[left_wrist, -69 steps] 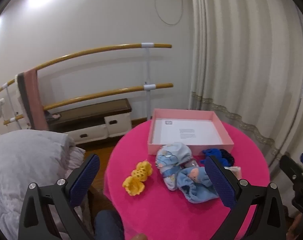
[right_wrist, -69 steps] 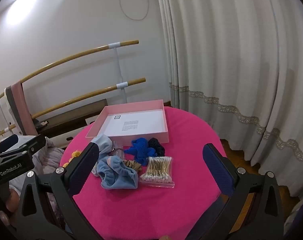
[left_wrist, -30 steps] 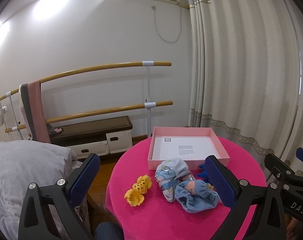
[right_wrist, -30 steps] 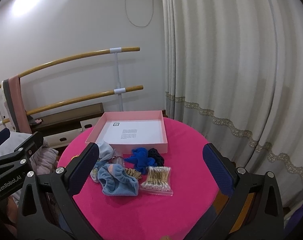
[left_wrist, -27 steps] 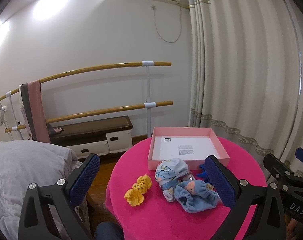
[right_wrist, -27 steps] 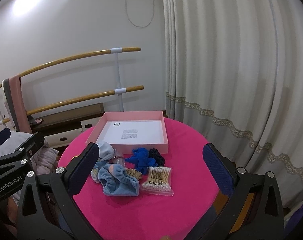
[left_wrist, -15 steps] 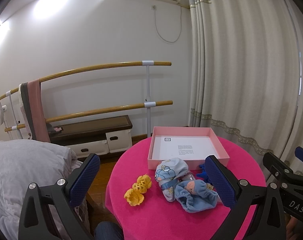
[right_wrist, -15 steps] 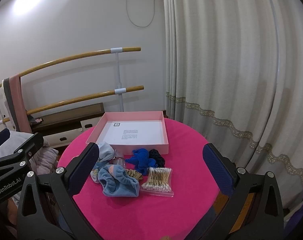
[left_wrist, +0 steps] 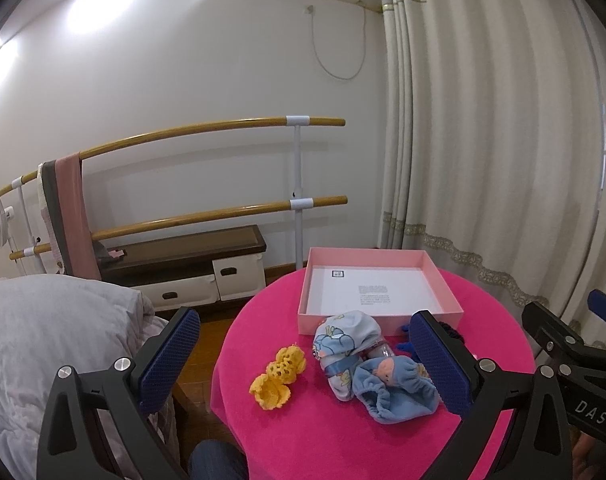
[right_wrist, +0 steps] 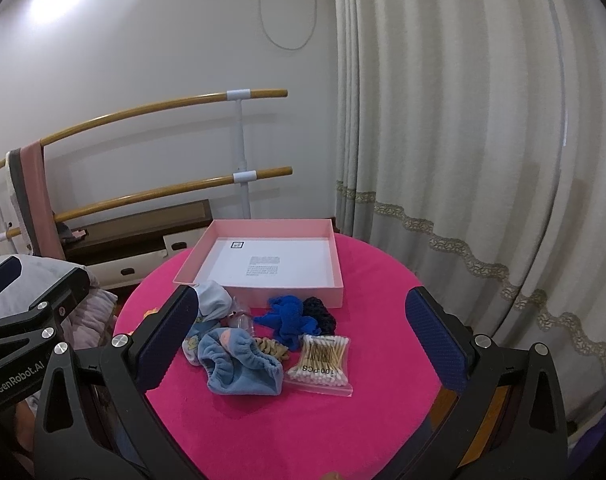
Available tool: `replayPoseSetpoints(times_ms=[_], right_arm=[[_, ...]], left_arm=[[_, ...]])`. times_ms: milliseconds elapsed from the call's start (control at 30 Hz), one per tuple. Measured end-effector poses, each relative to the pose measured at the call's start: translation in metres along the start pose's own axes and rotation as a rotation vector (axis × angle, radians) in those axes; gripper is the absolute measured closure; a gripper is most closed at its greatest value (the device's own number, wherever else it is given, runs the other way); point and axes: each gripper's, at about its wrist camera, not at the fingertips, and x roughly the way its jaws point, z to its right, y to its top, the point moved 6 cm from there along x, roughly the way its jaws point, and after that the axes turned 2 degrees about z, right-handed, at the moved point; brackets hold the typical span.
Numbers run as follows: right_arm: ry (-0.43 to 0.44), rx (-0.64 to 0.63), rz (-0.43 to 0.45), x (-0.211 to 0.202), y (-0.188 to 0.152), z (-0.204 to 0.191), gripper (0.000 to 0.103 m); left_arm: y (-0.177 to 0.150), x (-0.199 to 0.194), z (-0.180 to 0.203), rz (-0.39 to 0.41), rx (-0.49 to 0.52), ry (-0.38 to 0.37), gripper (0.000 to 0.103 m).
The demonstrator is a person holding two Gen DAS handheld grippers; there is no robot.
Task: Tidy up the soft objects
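Both cams tilted up vs 2.3 s ago; items unmoved. Left gripper [left_wrist: 303,354] & right gripper [right_wrist: 301,338] wide open, holding nothing, hovering above round pink table [right_wrist: 383,280]. Blue cloth pile [right_wrist: 239,364] at 6 o'clock of pink box [right_wrist: 263,292], low between right fingers. Yellow knit pieces [left_wrist: 279,374] at 9 o'clock of pile.

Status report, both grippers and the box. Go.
Left gripper and right gripper: jaws open, empty. Pink box empty; soft items loose on table. Cotton swab bag among them.
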Motion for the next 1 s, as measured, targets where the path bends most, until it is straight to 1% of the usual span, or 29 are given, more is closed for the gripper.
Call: replayPoseSetpoints(times_ms=[200,467,867,1000], right_arm=[[-0.001,0.002,0.0,0.0,-0.001,0.0,0.0],[0.003,-0.006,-0.019,0.007,-0.002,-0.002,0.0],[0.015,-0.012,-0.101,0.038,-0.023,-0.001,0.0],[0.011,-0.014,-0.158,0.058,-0.04,0.005,0.0]], left_arm=[[-0.003,0.0,-0.002,0.002,-0.002,-0.001,0.0],[-0.007,0.009,-0.004,-0.017,0.0,0.005,0.0],[-0.019,0.043,-0.004,-0.111,0.008,0.019,0.0],[-0.033,0.067,-0.008,-0.174,-0.001,0.035,0.0]])
